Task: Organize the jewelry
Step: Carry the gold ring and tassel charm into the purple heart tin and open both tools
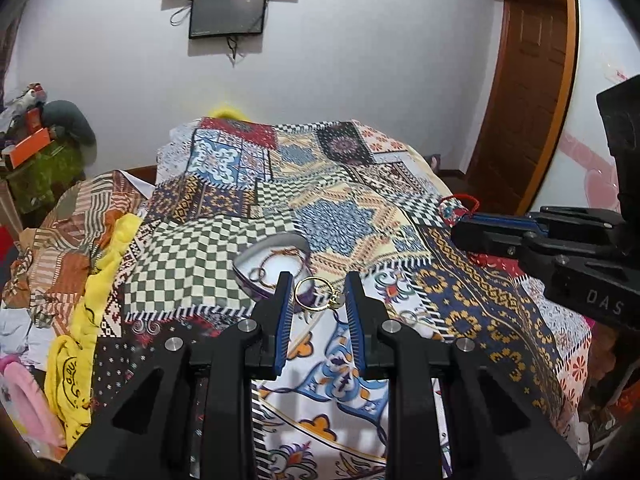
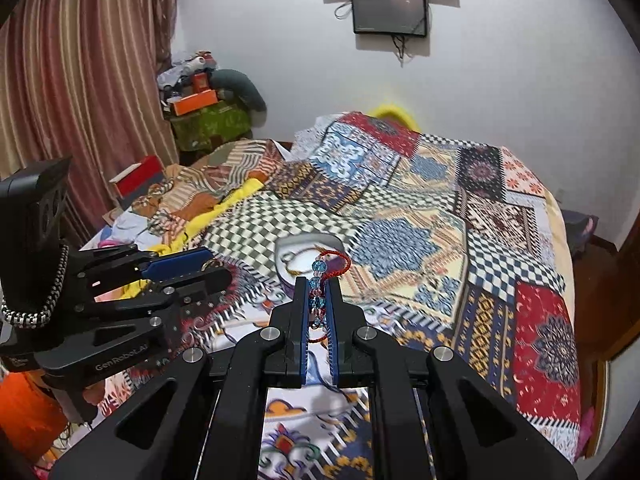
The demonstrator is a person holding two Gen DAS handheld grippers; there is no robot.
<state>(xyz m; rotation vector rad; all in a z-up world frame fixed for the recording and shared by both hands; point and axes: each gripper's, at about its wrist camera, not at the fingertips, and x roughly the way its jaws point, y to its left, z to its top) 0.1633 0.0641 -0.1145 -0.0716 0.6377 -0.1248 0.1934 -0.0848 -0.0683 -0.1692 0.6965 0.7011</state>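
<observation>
A round white tin with several bracelets in it sits on the patterned bedspread; it also shows in the right wrist view. My left gripper holds a gold ring between its blue pads, just right of the tin. It also shows from the side in the right wrist view. My right gripper is shut on a blue bead bracelet with a red cord, near the tin. It shows at the right in the left wrist view, with the red cord.
The patchwork bedspread covers the bed. Rumpled yellow and striped cloths lie along its left side. A cluttered green stand and curtains are at the left, a wooden door at the right. Screens hang on the wall.
</observation>
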